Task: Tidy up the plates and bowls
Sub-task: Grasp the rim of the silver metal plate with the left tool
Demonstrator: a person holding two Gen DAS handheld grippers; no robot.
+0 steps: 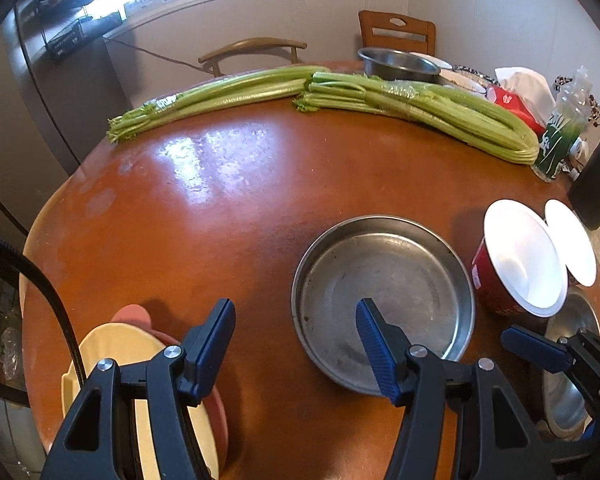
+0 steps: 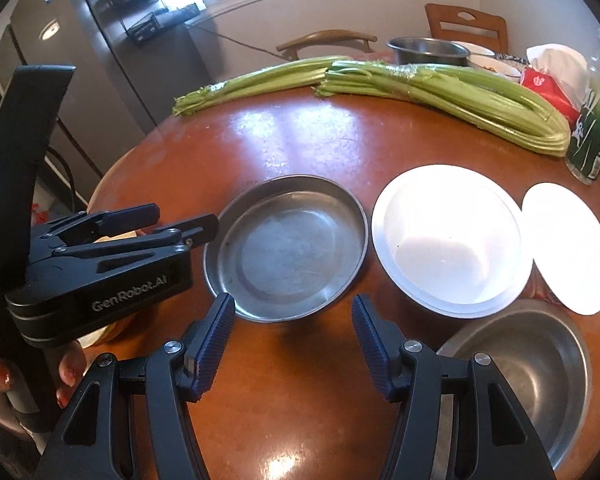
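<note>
A shallow steel plate (image 1: 384,304) (image 2: 286,248) lies on the round brown table (image 1: 220,220). Right of it stand a red bowl with a white inside (image 1: 520,264) (image 2: 448,248), a white round lid (image 1: 570,248) (image 2: 568,248) and a deep steel bowl (image 1: 568,360) (image 2: 532,376). A cream plate (image 1: 120,352) rests on a pink one at the table's near left edge. My left gripper (image 1: 296,344) (image 2: 186,216) hangs open and empty, its right finger over the steel plate's near rim. My right gripper (image 2: 292,340) is open and empty just in front of the steel plate.
Two long celery bunches (image 1: 420,108) (image 2: 460,92) lie across the far side. Behind them are a steel pot (image 1: 400,64), a red tissue box (image 1: 512,100) and a green bottle (image 1: 560,136). Two chairs (image 1: 396,32) stand beyond the table. A person's hand (image 2: 72,368) holds the left gripper's handle.
</note>
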